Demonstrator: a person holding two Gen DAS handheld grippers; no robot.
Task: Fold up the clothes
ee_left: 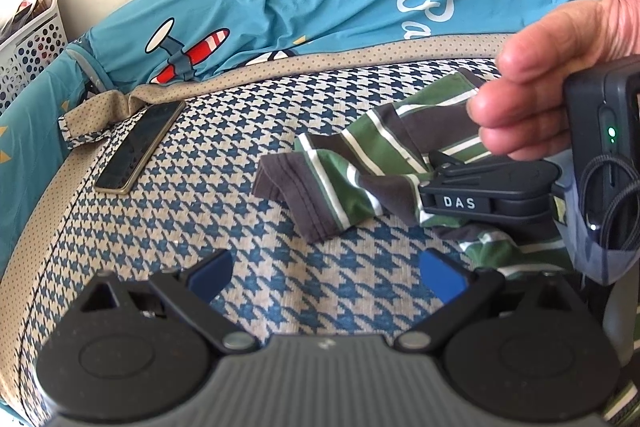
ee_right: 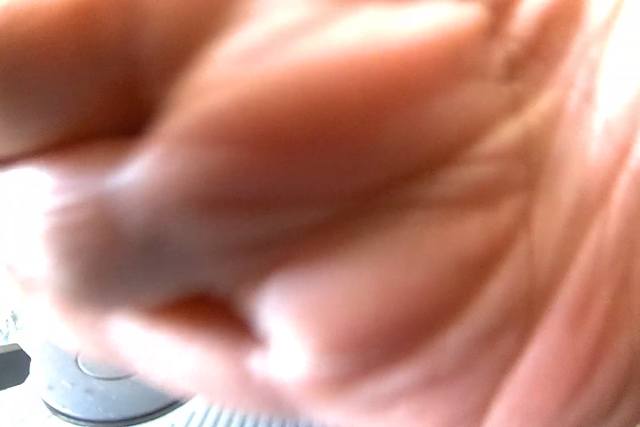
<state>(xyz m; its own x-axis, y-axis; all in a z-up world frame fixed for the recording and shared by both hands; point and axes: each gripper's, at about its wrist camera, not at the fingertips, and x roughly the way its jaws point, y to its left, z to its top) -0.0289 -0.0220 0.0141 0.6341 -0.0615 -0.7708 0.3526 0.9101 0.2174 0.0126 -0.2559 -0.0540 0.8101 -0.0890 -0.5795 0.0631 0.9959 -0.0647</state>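
Striped garment crumpled on the houndstooth bed, right view blocked.
My left hand-held gripper (ee_left: 326, 273) gapes wide, empty; green-brown striped knit (ee_left: 360, 167) lies just ahead. Right hand-held gripper (ee_left: 492, 193) seemingly pinches it, can't tell; blurred hand (ee_right: 320, 147) covers lens.

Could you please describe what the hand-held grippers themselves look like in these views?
The left hand-held gripper has black linkage arms, blue pads, round black hubs and a ribbed grey body. The right hand-held gripper is black, marked "DAS" in white, with a green light and looped black cable.
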